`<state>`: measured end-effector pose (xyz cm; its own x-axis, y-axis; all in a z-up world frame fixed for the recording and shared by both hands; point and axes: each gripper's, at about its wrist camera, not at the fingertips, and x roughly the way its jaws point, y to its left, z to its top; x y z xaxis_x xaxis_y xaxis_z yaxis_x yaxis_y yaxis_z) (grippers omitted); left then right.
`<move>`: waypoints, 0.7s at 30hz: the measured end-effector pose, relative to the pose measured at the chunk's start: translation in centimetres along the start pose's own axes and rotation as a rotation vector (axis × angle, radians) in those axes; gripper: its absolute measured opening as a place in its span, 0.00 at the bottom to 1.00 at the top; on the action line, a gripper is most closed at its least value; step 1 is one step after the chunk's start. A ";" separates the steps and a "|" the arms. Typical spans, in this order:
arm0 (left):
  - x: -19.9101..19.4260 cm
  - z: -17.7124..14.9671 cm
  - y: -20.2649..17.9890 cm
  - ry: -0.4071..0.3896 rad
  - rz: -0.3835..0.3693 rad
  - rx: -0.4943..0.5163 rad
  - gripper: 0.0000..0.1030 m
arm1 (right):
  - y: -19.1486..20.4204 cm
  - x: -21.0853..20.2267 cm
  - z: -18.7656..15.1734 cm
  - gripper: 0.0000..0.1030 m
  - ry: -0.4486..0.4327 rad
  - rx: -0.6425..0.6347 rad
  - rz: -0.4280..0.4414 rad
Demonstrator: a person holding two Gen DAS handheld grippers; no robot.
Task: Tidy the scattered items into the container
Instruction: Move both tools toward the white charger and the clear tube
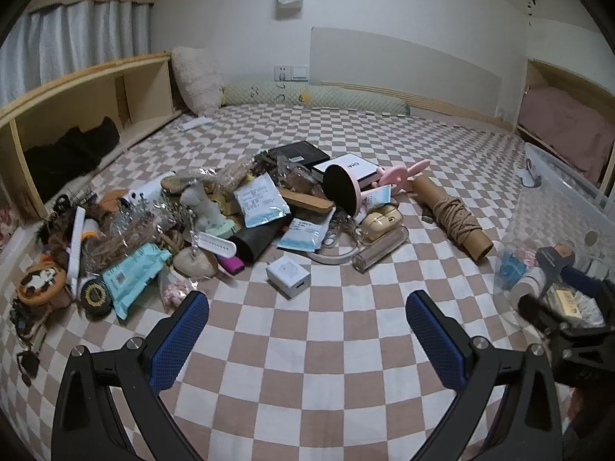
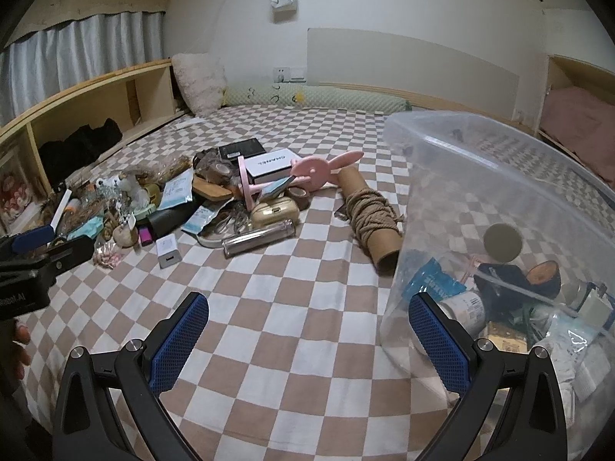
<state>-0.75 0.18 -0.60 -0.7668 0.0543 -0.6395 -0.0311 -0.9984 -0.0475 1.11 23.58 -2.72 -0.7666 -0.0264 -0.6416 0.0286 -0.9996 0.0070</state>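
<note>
Two claws (image 1: 307, 330) (image 2: 307, 332) spread empty, checkered bedspread (image 1: 326, 345), cluttered, perhaps shelving (image 1: 77, 107) alongside

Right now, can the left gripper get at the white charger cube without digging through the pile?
Probably yes. The left gripper is open and empty, and the white charger cube sits alone on the checkered sheet at the pile's near edge, nothing on top and bare sheet between it and the gripper.

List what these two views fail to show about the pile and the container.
- Clear container: right wrist view cuts off its right side; contents are blurred through the wall.
- Left wrist view: the right gripper hides most of the contents.
- Pile's left end: partly behind the left gripper.
- White charger: print too small.
</note>
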 end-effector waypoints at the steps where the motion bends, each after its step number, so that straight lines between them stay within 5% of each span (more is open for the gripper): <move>1: 0.0 0.0 0.1 0.000 0.000 -0.005 1.00 | 0.1 0.2 -0.1 1.00 0.005 -0.001 0.001; 12: 2.0 -0.2 1.1 0.059 -0.023 -0.071 1.00 | 0.8 2.3 -0.9 1.00 0.049 0.010 0.028; 21: 6.3 -0.4 0.1 0.187 -0.001 -0.058 1.00 | 2.2 4.1 -1.3 1.00 0.115 -0.029 0.043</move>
<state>-5.37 0.40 -4.92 -0.6345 0.0631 -0.7704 0.0090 -0.9960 -0.0890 -1.11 21.34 -6.35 -0.6859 -0.0663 -0.7247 0.0800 -0.9967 0.0154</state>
